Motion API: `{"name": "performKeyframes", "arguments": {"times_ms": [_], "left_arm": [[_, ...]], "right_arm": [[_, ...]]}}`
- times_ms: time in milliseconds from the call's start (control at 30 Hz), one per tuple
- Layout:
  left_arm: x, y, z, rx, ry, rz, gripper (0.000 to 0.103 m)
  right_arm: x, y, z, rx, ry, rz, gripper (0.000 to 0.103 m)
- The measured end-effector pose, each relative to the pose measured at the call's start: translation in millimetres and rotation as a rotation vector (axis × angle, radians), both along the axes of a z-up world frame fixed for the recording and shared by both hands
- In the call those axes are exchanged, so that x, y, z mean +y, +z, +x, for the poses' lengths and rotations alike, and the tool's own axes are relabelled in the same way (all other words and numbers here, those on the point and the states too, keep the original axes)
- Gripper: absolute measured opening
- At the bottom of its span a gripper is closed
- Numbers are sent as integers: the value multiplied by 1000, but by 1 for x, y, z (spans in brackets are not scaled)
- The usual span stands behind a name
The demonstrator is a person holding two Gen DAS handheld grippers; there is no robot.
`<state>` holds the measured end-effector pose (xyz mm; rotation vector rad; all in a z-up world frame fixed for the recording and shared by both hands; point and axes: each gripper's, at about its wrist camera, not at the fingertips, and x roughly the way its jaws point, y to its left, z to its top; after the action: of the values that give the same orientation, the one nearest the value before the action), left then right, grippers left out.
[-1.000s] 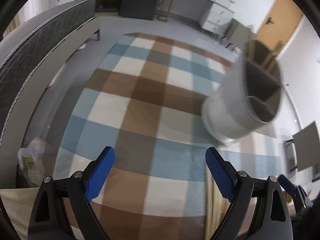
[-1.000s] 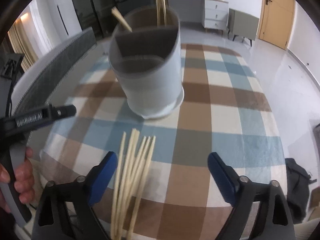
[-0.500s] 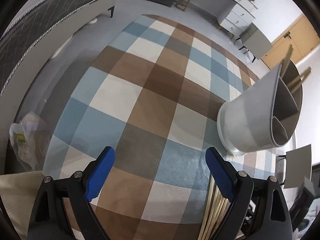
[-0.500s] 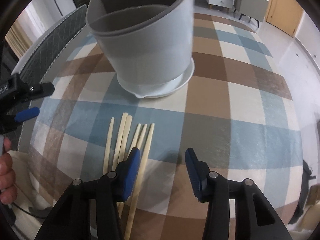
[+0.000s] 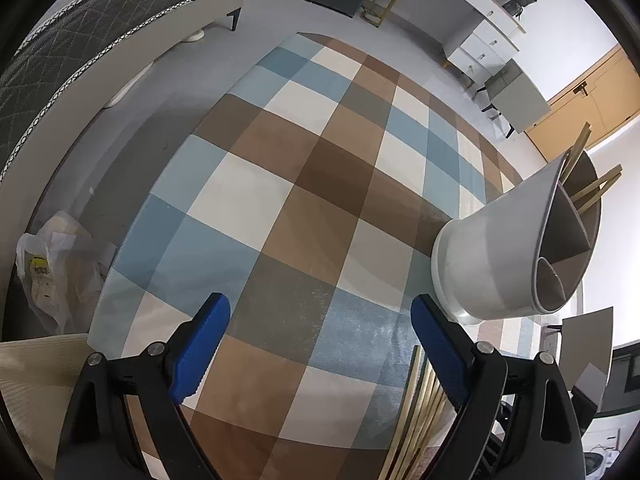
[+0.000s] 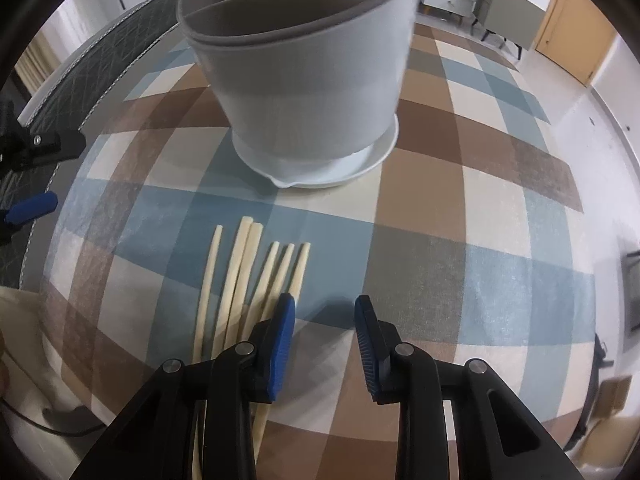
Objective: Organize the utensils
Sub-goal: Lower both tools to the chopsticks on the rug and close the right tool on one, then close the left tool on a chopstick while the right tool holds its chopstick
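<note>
The room is bright and evenly lit, a soft daylight with no hard glare. Both fisheye views bend the checked cloth (image 5: pixel 304 216) into a dome, and straight lines curve hard toward the dark round borders. Focus is sharp in the left view; in the right view the grey utensil holder (image 6: pixel 304 68) looks slightly soft up close. It throws a faint shadow toward the chopsticks (image 6: pixel 256 276), and a small dark shadow lies under the right hand-held gripper (image 6: pixel 325 320).
</note>
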<state>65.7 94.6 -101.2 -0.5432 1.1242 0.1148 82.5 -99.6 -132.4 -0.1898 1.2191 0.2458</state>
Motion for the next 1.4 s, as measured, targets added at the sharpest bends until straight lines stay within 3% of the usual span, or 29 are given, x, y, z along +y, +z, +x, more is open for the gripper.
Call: {"name": "performKeyframes", "arguments": {"times_ms": [333,433,467,567,800,1000,1133,1400], "left_arm": [[2,-3,1,28,1,-14,89],[0,-4,1,31,-9,-2,89],[-1,-4,1,31,-13,-1,89],[-3,-3,1,26,-30,10,89],[-19,0,-1,16,-97,37,89],[-41,-5,-8,36,-168,83,89],[-58,-11,-14,59,-222,111,89],[-85,-16,-27,62,-283,201,89]], "right_arm": [[19,-4,14,-4,20,-58,22],[27,-4,21,-9,33,-59,13],[28,-5,24,-4,35,-50,5],[30,-5,28,2,30,-21,4],[-5,28,22,-86,-54,139,3],[-62,64,3,-168,-173,373,3],[-89,66,-6,-168,-244,539,3],[-128,76,-11,-184,-336,732,3]]}}
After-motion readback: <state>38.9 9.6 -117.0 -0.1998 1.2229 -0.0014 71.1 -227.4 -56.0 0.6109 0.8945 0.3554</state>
